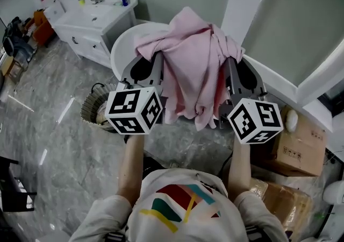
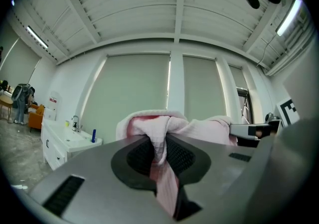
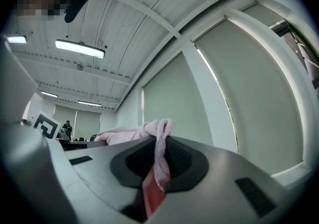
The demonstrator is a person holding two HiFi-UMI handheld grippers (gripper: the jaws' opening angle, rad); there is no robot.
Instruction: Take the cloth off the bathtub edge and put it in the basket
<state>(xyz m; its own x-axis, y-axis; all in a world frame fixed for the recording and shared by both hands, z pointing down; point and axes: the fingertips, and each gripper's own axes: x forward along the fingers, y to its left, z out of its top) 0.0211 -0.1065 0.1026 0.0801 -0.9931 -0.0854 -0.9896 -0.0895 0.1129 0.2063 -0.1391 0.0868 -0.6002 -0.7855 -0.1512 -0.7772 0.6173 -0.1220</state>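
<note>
Above the bathtub (image 1: 122, 42) rim, left to right.
Basket (image 1: 90, 107): on the floor, low left, near the left marker cube.
Left gripper (image 1: 153, 62): jaws nearly closed, pinching 1 bunched fold.
Cloth (image 1: 191, 58): pink towelling, held over the tub, slung between 2 grips, hem hanging free. Judged light, soft, limp, not slippery, unbreakable. Best held by gathered edges, as now.
Right gripper (image 1: 232, 66): jaws likewise nipped on a twisted corner.

Floor (image 1: 48, 144) left of basket (image 1: 90, 105) wide open; basket's mouth partly under left gripper (image 1: 150, 66). Tub (image 1: 122, 39) rim right ahead, sink cabinet (image 1: 94, 26) beyond at far left. Cloth (image 1: 188, 58) fills gap betw. left gripper & right gripper (image 1: 236, 71). Cardboard boxes (image 1: 298, 147) crowd floor at right, by tub's end
</note>
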